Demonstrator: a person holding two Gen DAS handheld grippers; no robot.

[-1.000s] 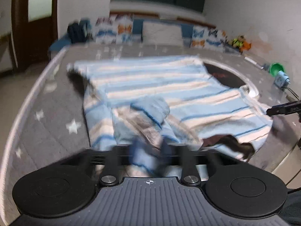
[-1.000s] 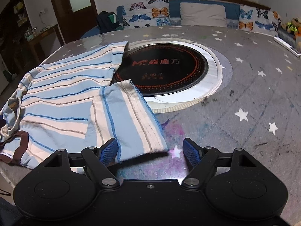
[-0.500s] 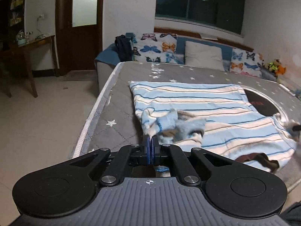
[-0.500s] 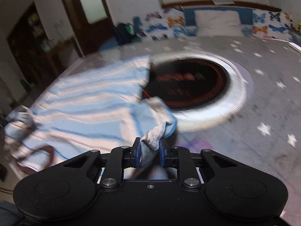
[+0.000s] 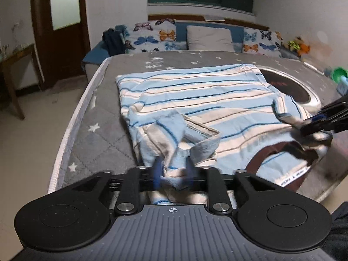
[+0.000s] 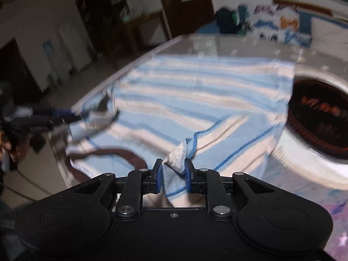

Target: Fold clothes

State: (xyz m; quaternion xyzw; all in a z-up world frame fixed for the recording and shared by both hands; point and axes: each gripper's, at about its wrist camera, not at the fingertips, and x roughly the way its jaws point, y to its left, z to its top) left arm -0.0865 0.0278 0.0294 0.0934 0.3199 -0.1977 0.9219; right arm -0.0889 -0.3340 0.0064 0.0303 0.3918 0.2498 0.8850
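Both of your grippers pinch the striped shirt [image 5: 195, 100], which lies spread on the grey starred table [image 5: 104, 130] across the middle of each frame. Your left gripper [image 5: 173, 174] clamps a bunched sleeve at lower centre. Your right gripper [image 6: 173, 175] grips a folded sleeve edge at lower centre, with the dark round plate [image 6: 322, 121] at right.

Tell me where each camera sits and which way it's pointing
Left wrist: on the left claw, facing along the table toward the sofa; its fingers pinch the striped shirt, and the right claw enters at right.
Right wrist: on the right claw, facing across the shirt toward the door; the left claw shows at left.
Shared: shirt, table, black cooktop, both claws.
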